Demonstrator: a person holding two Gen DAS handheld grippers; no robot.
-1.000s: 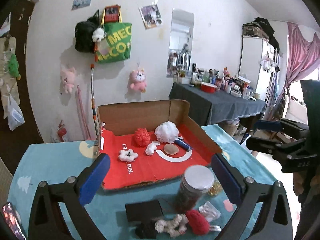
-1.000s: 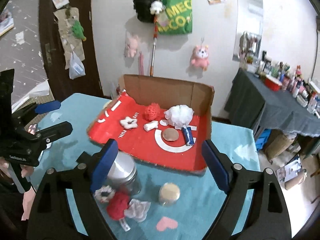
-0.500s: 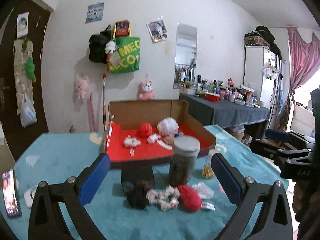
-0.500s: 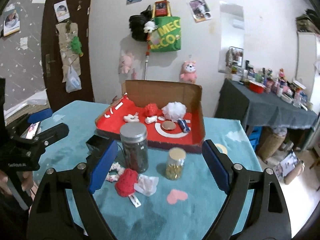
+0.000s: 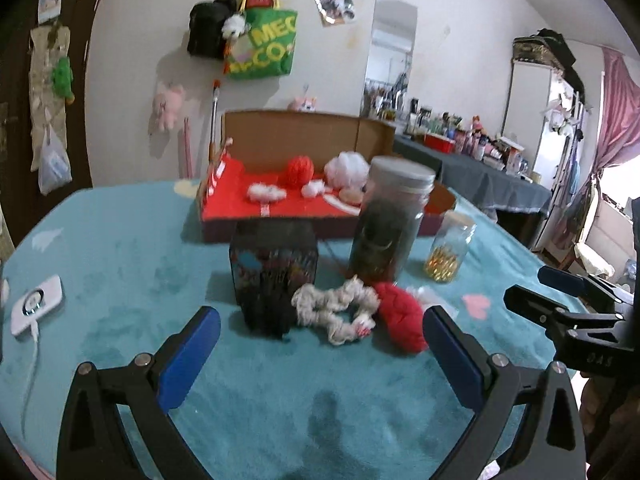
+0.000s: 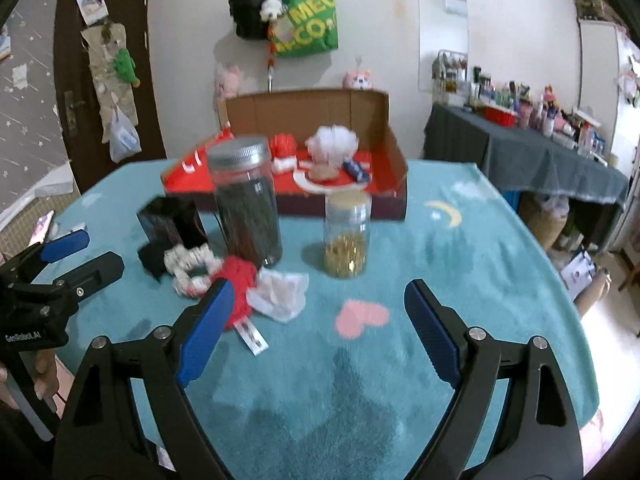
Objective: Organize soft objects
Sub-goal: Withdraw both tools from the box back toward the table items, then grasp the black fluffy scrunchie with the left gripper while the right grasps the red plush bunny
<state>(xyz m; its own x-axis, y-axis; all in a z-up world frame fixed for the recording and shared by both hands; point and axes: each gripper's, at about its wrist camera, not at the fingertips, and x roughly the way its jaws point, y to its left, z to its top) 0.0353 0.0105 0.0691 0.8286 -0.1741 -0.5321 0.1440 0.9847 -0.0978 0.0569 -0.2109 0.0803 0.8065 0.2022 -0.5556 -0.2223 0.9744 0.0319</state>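
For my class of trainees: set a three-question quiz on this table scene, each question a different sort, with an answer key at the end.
1. True or false: the left gripper is closed on the red scrunchie.
2. Multiple choice: what stands right behind the beige scrunchie in the left wrist view? A) the tall jar with the grey lid B) a kettle C) a stack of plates
3. Fill in: the white pompom lies inside the open ____ box.

Key
1. False: both the left gripper and the right gripper are open and hold nothing.
2. A
3. cardboard
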